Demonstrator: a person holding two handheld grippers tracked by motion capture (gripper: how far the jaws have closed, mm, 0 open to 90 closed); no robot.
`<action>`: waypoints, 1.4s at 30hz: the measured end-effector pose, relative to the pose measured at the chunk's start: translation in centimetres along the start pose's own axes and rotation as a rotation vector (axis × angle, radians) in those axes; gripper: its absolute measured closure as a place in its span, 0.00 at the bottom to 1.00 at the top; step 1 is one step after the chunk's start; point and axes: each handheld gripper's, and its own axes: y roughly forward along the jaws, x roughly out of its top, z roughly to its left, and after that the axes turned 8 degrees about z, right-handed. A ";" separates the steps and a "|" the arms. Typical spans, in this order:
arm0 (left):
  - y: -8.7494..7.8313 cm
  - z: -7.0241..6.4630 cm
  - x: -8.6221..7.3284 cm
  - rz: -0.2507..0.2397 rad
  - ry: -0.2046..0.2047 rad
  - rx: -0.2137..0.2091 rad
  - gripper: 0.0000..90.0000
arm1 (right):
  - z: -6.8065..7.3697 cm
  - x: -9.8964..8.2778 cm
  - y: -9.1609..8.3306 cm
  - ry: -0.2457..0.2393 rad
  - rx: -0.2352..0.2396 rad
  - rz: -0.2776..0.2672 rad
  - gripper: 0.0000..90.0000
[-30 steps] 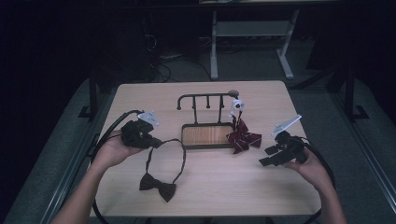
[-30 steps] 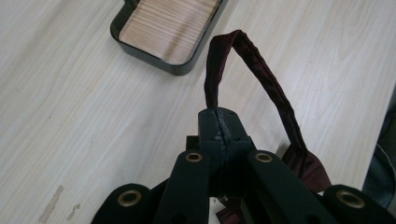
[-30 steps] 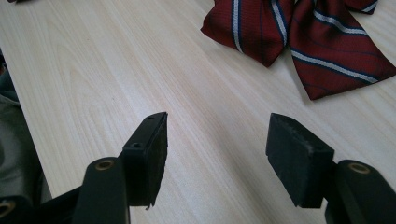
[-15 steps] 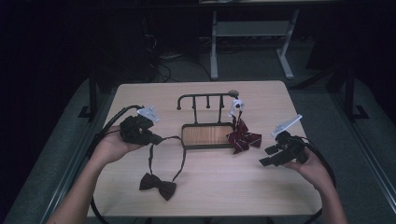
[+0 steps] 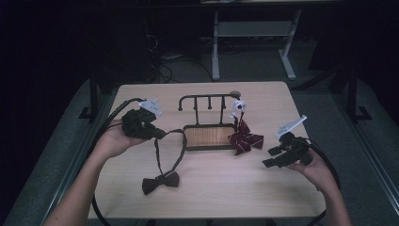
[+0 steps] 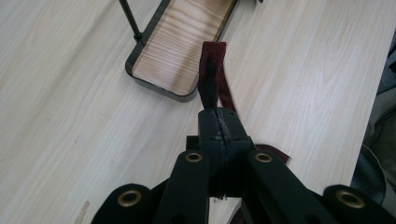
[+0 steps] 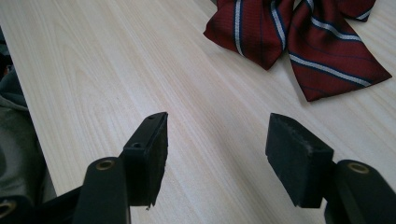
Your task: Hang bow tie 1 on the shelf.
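Note:
My left gripper (image 5: 159, 134) (image 6: 218, 122) is shut on the thin strap (image 5: 157, 153) (image 6: 212, 70) of a dark maroon bow tie, held above the table's left side. The strap loops down to the bow (image 5: 161, 182), which lies on the table near the front. A black hook rack (image 5: 207, 97) with a wooden base (image 5: 207, 136) (image 6: 180, 46) stands in the middle. A red striped bow tie (image 5: 244, 140) (image 7: 299, 32) lies at the rack's right end. My right gripper (image 5: 270, 157) (image 7: 217, 154) is open just right of the striped tie, with nothing between its jaws.
A small white piece (image 5: 238, 106) hangs at the rack's right end above the striped tie. The light wooden table (image 5: 226, 193) ends close behind my right gripper. Cables trail from both grippers off the table's sides.
My left hand has risen a little with the strap in its jaws, pulling the loop up while the bow stays on the table. The right gripper has stayed put.

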 end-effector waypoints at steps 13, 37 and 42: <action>-0.8 0.9 1.5 0.004 0.009 0.019 1.00 | -0.2 -0.3 0.0 0.004 0.005 -0.003 0.43; -2.4 2.6 3.7 -0.014 -0.019 0.060 1.00 | 0.1 -0.3 -0.5 -0.001 -0.006 -0.009 0.43; -2.6 3.4 4.1 -0.008 -0.030 0.073 1.00 | 0.2 -0.3 -0.4 0.000 -0.005 0.001 0.43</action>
